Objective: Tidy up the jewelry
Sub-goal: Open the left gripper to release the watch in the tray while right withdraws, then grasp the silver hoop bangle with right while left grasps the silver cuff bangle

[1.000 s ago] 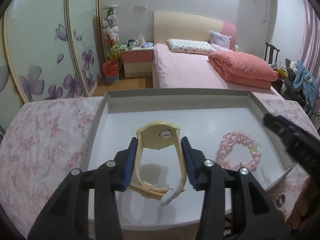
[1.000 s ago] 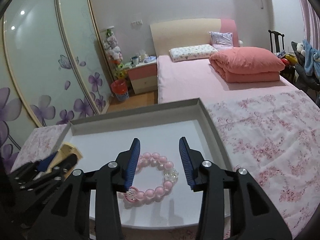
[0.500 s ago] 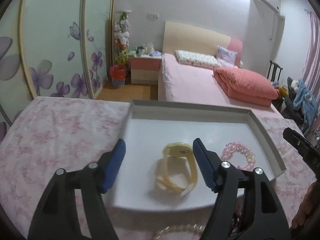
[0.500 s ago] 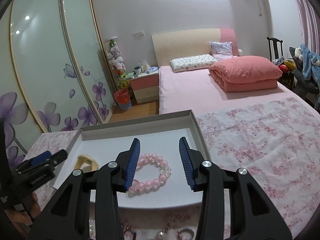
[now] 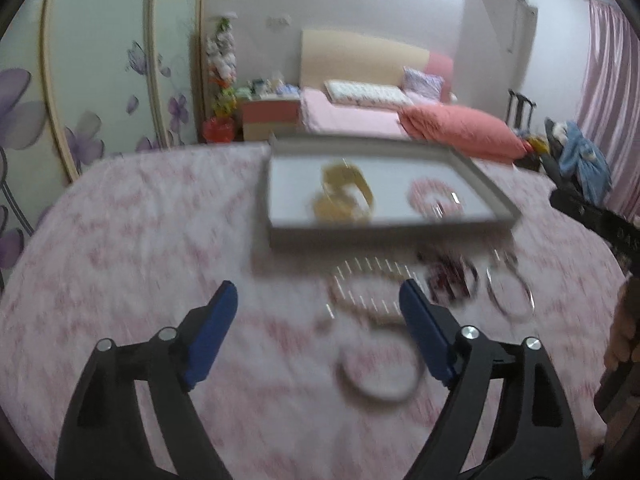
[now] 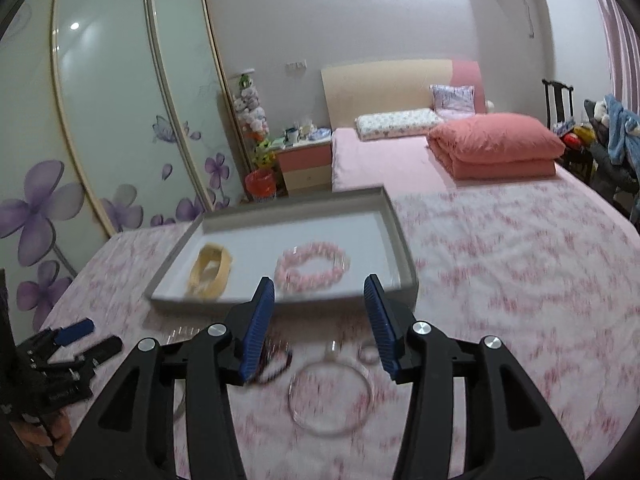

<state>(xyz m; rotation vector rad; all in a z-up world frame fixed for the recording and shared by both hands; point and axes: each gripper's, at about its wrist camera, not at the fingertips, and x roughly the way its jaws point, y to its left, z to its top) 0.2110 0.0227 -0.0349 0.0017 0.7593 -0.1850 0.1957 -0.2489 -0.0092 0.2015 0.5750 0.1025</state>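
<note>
A grey tray (image 5: 390, 236) (image 6: 280, 300) lies on the pink floral cloth. In it are a yellow watch (image 5: 346, 194) (image 6: 210, 272) on the left and a pink bead bracelet (image 5: 436, 198) (image 6: 312, 266) on the right. In front of the tray lie loose pieces: a pearl strand (image 5: 368, 280), a dark bead bracelet (image 5: 452, 280) (image 6: 276, 364), a silver bangle (image 5: 510, 294) (image 6: 330, 398), a grey ring bangle (image 5: 378, 376) and a small ring (image 6: 368, 354). My left gripper (image 5: 318, 336) is open and empty above the cloth. My right gripper (image 6: 320, 320) is open and empty above the loose pieces.
The table's floral cloth (image 6: 520, 280) spreads wide to the right of the tray. A bed with a folded pink quilt (image 6: 496, 152) stands behind, sliding wardrobe doors (image 6: 100, 120) at left. The left gripper also shows in the right wrist view (image 6: 76, 340).
Both grippers have pulled back from the tray, leaving the watch and the pink bracelet in it. The left jaws have opened wider. The loose jewelry has come into view.
</note>
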